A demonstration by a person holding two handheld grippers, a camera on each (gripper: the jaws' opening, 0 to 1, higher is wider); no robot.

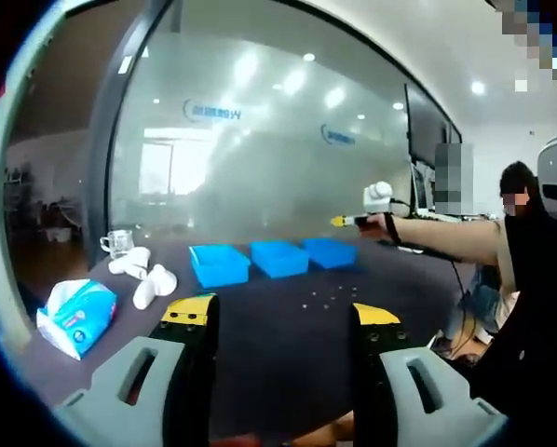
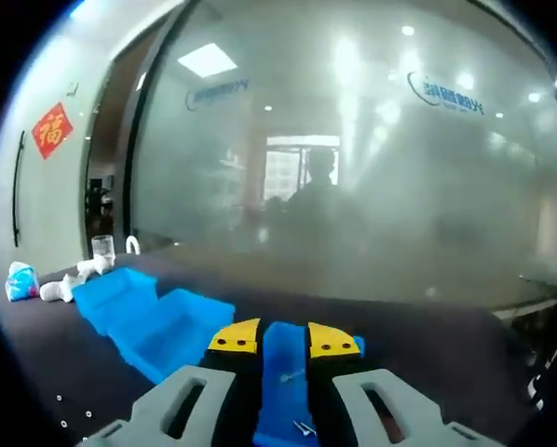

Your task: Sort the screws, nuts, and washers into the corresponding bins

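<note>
a: how do the left tongs (image 1: 283, 317) stand?
b: jaws wide apart, nothing between them, above the dark table (image 1: 288, 345). small hardware (image 1: 330, 298) lies scattered ahead, short of 3 blue bins (image 1: 278, 258) in a row.
a: and the right tongs (image 2: 284, 341)?
b: jaws narrow, a slim gap, over the nearest blue bin (image 2: 280, 391); a few small metal pieces (image 2: 302, 426) lie inside it. whether they pinch anything, i cannot tell.
a: anything at the side?
b: a tissue pack (image 1: 76, 317) and a glass (image 1: 117, 243).

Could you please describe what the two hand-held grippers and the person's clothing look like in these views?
The left hand-held gripper has two broad black jaws with yellow tips, set on pale grey moulded bodies with cut-out openings. The right hand-held gripper is built the same way: yellow-capped black jaws on grey bodies. The person wears a dark short-sleeved top and a dark band at the wrist.
</note>
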